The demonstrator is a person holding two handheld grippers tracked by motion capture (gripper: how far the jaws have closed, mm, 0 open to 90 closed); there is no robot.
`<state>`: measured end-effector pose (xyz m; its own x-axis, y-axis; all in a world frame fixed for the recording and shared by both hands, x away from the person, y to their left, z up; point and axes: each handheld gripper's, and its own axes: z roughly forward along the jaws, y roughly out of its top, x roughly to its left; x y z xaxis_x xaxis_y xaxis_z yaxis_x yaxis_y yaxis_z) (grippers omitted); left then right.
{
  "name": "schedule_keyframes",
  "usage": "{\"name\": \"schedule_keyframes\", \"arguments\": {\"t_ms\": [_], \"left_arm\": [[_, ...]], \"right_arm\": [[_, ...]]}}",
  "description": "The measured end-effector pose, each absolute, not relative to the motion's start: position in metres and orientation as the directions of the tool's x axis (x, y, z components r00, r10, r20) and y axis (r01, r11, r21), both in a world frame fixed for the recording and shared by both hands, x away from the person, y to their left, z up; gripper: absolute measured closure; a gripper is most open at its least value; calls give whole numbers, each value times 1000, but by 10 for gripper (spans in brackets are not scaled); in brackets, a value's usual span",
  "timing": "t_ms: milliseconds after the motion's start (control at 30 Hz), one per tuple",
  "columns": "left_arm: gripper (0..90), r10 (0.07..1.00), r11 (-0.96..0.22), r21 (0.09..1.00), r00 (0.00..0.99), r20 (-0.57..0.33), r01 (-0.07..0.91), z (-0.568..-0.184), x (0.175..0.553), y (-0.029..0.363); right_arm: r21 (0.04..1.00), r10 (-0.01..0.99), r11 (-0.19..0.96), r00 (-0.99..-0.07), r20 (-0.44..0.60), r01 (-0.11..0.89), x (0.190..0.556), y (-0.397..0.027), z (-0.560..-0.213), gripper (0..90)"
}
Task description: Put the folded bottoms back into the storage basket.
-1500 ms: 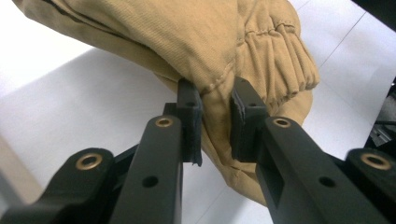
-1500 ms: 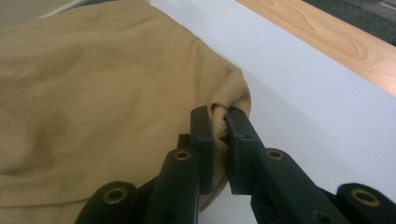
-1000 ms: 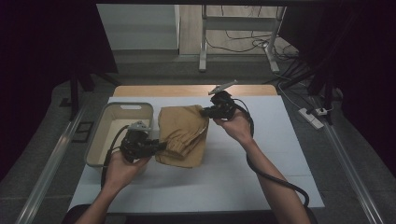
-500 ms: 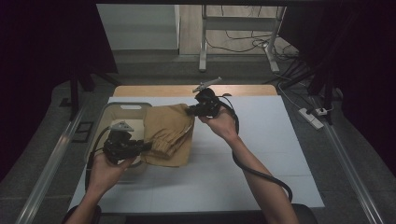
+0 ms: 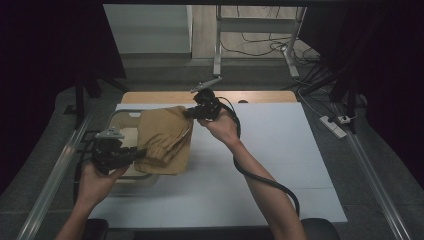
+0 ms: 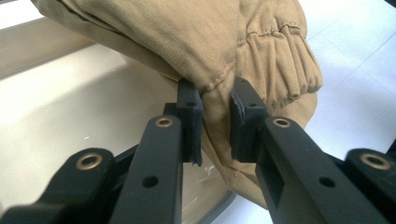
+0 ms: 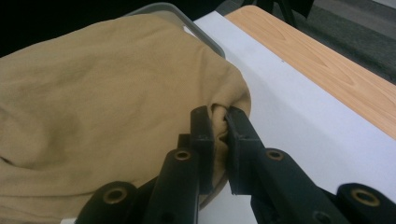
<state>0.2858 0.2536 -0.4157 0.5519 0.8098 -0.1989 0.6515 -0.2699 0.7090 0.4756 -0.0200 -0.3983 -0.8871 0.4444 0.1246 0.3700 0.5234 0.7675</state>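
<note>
- Tan garment, centre-left of the high view, is held partly over the tray by both grippers.
- Left gripper is clamped on a hem fold; right gripper pinches a small corner bunch.
- Risk: the thin corner pinch may slip under the hanging weight.
- Risk: the trailing cuffed end may be left draped outside the tray rim.

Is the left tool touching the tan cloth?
Touching. In the left gripper view, the left tool has both pads pressed on a fold of the tan cloth, pinching it between them.

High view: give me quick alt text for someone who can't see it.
Two hand-held grippers carry a folded tan garment over a shallow tray; the left gripper pinches its near edge, the right gripper its far corner, above a white table.
</note>
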Motion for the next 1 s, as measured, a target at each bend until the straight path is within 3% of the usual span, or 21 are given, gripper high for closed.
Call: {"name": "schedule_keyframes", "arguments": {"t_ms": [1000], "left_arm": [[761,872,-217,688,454,-182,692,-420,284,314]], "right_arm": [[783,411,520,-904,122,342,484,52,-407,831]]}}
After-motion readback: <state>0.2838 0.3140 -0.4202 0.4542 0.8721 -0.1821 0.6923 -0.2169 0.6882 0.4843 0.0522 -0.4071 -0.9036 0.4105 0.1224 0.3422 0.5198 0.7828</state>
